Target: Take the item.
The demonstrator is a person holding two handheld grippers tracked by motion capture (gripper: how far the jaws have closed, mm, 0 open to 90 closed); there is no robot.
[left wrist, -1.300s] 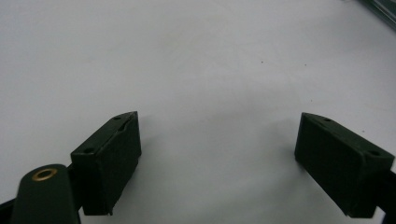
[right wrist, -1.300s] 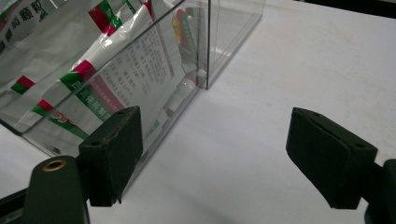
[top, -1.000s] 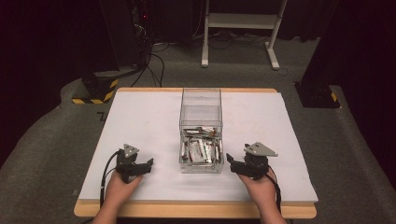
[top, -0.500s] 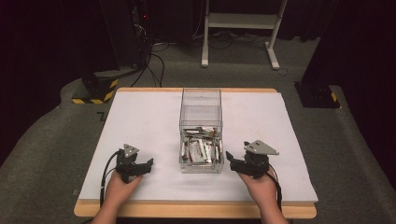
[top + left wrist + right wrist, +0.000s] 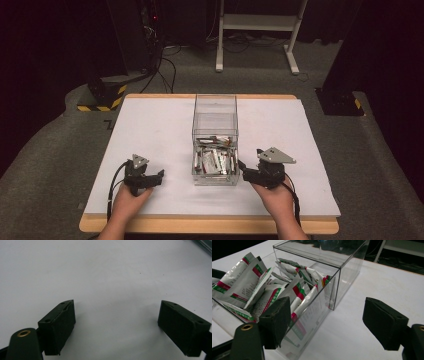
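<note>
The white surface (image 5: 150, 130) carries all items; its wooden edge runs just behind both hands, on the person's side. A clear box (image 5: 215, 140) with two compartments stands on the surface between the two tools, extending ahead of them toward the far edge. The compartment farther from the tools is empty as far as the high view shows; the nearer, lower compartment is open at the top and holds white sachets (image 5: 214, 159) with red and green markings, packed loosely and leaning at various angles. The right tool (image 5: 243, 169), held in the right hand (image 5: 274, 196), rests low at the surface just beside the nearer compartment, with a grey three-cornered plate on top. In the right gripper view its jaws are spread wide: one jaw stands against or just in front of the clear wall of the box (image 5: 322, 285), contact cannot be confirmed, with the sachets (image 5: 262, 287) directly behind that wall, and the other jaw stands over bare surface. The left tool (image 5: 159, 175), held in the left hand (image 5: 131, 200), lies apart from the box on its opposite side. In the left gripper view its jaws are likewise spread wide, with bare surface (image 5: 105, 277) between and ahead of them, gripping nothing
</note>
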